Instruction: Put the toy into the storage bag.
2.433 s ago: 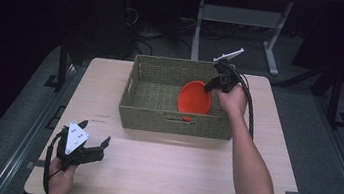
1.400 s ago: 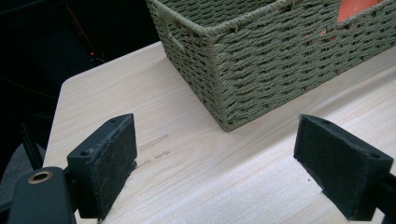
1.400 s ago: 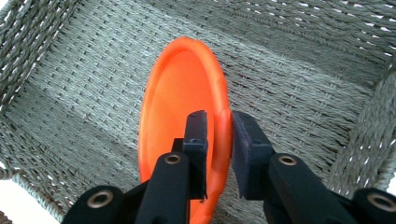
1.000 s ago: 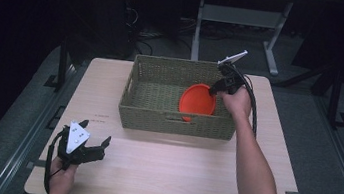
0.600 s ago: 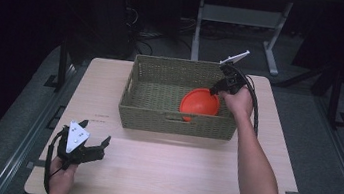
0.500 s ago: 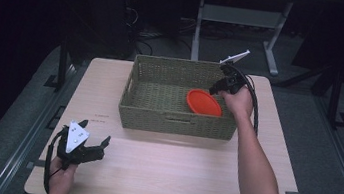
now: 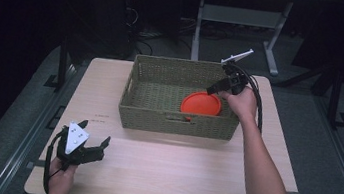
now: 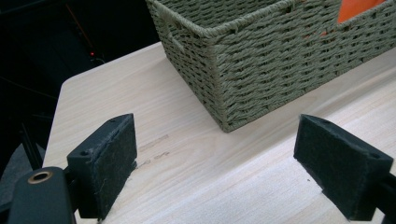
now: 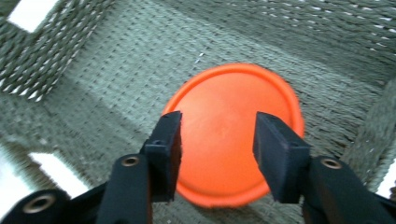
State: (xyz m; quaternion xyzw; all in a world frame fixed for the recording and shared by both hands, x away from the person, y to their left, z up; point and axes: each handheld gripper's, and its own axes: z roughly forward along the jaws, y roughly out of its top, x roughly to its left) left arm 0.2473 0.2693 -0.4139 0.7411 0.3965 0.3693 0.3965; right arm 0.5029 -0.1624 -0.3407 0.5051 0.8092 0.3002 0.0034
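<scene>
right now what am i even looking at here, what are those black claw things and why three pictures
A person sits at a wooden table, holding a hand-held gripper in each hand. The high view looks down from above; each other picture comes from a camera riding on one gripper. The left gripper rests near the table's front corner, fingers open, holding nothing. The right gripper reaches into a woven basket, open above an orange disc lying flat on the basket's bottom.

Overhead camera, two jaw-level (shared basket [image 7: 180,95])
</scene>
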